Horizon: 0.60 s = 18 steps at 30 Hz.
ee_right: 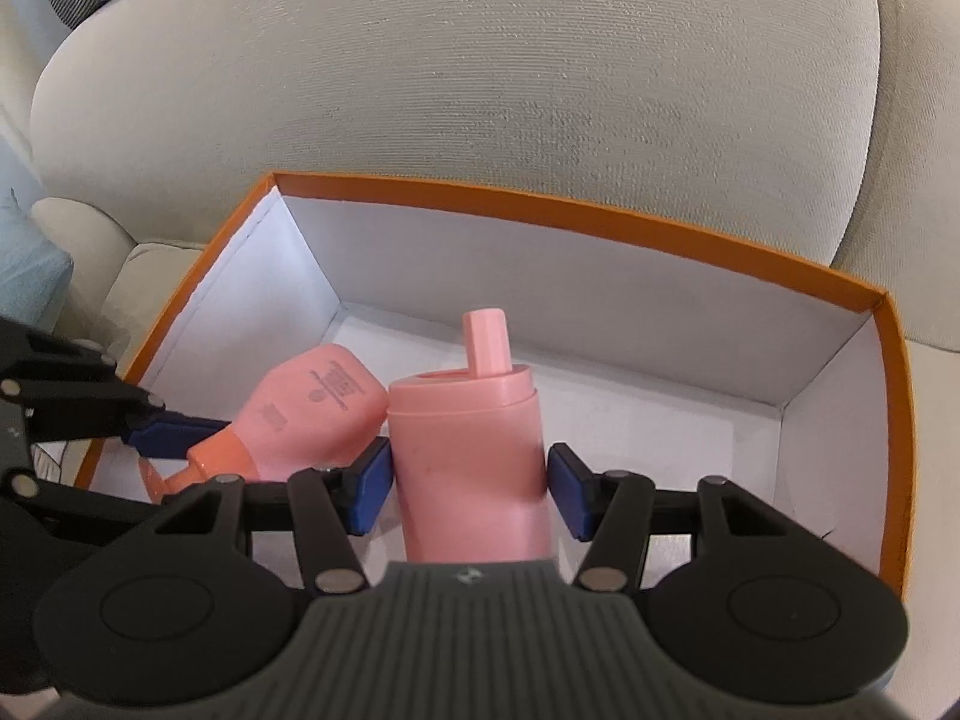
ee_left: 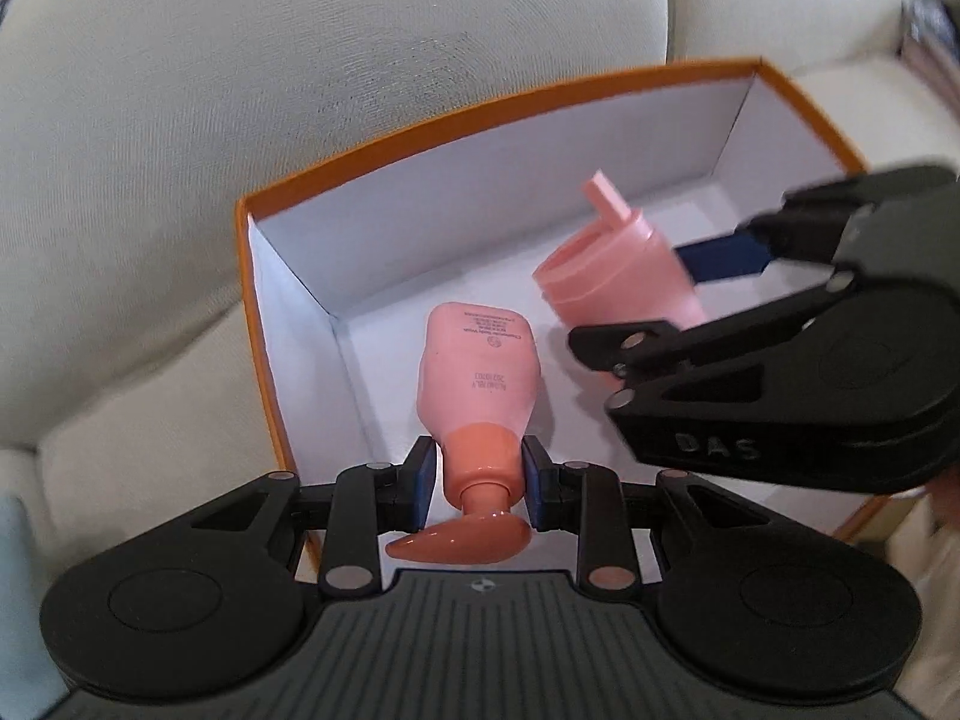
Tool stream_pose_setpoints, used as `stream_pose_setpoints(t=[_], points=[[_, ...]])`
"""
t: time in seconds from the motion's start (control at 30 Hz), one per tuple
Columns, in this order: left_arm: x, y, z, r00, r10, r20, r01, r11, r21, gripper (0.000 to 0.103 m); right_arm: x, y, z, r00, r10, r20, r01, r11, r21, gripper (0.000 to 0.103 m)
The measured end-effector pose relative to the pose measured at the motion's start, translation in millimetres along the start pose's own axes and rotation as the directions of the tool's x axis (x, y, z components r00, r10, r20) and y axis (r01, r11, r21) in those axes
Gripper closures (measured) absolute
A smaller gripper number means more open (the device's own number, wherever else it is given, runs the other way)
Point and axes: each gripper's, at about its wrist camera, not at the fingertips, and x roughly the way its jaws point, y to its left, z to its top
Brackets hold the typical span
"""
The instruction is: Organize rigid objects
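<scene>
Box [ee_right: 600,210], orange rim, white inside, is sitting on a cream sofa [ee_right: 480,72]. Left gripper [ee_left: 477,483] is clamping the pump bottle [ee_left: 477,372] at its collar, body hanging inside the box. Right gripper [ee_right: 468,483] is closing on the pink cup [ee_right: 471,450], both pads touching, over the box floor; cup and bottle are touching.

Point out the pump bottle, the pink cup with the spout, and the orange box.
pump bottle [ee_left: 477,372]: left wrist view, on its pink body below the printed label.
pink cup [ee_right: 474,450]: right wrist view, on its side wall between the blue pads.
orange box [ee_right: 540,204]: right wrist view, on its far orange rim.
</scene>
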Motion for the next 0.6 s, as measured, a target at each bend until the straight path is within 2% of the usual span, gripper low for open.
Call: stream_pose_setpoints(t=[0.13,0.2,0.3,0.43,0.6], points=[[9,-11,-1,0.995,0.104,0.005,-0.104,0.992,0.076,0.065,0,-3,-1,1.000,0.004,0.003,-0.004,1.000,0.008,0.046],[9,-14,-2,0.990,0.136,0.033,-0.139,0.986,0.096,0.064,2,-4,-1,1.000,0.004,0.003,-0.004,1.000,0.015,0.046],[4,-18,-3,0.977,0.199,0.082,-0.208,0.971,0.117,0.056,3,-4,-2,1.000,0.001,0.003,-0.002,1.000,0.026,0.046],[-7,-10,-5,0.973,0.184,0.139,-0.195,0.978,0.069,0.056,2,-3,-1,1.000,-0.005,0.012,0.004,0.999,0.032,0.046],[-34,10,-18,0.968,0.112,0.223,-0.100,0.993,-0.061,0.051,-2,-1,1,0.999,-0.010,0.038,0.009,0.999,0.035,0.046]])
